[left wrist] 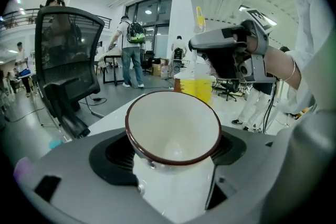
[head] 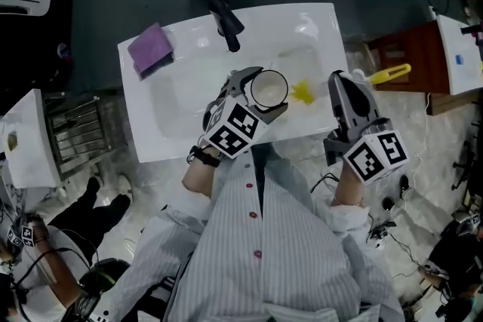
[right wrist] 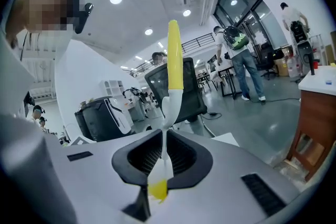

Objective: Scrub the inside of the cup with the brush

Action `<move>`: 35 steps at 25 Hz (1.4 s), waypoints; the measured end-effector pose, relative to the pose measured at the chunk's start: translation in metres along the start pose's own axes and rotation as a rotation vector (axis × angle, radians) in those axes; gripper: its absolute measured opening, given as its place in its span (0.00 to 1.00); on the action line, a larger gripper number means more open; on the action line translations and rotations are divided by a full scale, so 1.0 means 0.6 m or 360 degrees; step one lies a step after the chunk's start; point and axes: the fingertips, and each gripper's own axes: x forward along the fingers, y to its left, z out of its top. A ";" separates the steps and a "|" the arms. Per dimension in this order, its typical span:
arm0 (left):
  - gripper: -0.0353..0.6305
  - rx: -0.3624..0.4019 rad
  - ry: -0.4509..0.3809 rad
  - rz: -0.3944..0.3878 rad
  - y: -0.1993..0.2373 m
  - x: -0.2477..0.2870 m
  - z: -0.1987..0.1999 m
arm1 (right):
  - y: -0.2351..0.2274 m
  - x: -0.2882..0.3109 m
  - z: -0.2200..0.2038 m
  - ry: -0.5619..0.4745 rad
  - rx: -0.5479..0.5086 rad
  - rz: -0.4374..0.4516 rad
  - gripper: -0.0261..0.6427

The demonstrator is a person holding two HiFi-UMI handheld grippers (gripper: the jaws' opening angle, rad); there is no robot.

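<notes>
The cup (left wrist: 173, 126) is clamped in the left gripper (left wrist: 172, 155). Its jaws stand apart by the cup's width, and the ribbed black pads (left wrist: 113, 157) press on the cup's outer wall from both sides. We count one cup. It is white and glossy like enamel, flares out from a narrow base, and has a thin dark red-brown rim around a round mouth. The inside is smooth, plain white. In the head view its mouth faces up, and it hangs over the middle of the near edge of the white sink (head: 143, 124).

The right gripper (right wrist: 165, 157) has its jaws drawn almost together on the thin white stem of the one brush (right wrist: 175, 60). The brush crosses the jaw tips. A straight yellow handle rises beyond a curved white neck, and a yellow head sits at the other end, close below the jaws. In the head view the head lies over the near right part of the basin, just right of the cup, and we cannot tell if the two touch. The handle sticks out past the sink's right edge.

Each of the two grey grippers carries a cube with black-and-white square markers.

On the sink's far left corner lies one folded purple cloth (head: 151, 49), soft and matte. One black faucet (head: 226, 23) stands at the middle of the far edge.
</notes>
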 end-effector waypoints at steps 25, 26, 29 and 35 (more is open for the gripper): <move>0.67 0.0059 -0.0008 0.0053 -0.044 -0.059 0.091 | 0.210 -0.082 0.206 -0.0348 -0.0455 0.0427 0.12; 0.67 0.0062 -0.0009 0.0050 -0.046 -0.060 0.092 | 0.222 -0.078 0.200 -0.0325 -0.0468 0.0466 0.12; 0.67 0.0079 -0.0010 0.0047 -0.050 -0.066 0.096 | 0.242 -0.061 0.168 -0.0233 -0.0499 0.0528 0.12; 0.67 0.0090 -0.0019 0.0054 -0.048 -0.084 0.098 | 0.248 -0.027 0.108 -0.0058 -0.0507 0.0563 0.12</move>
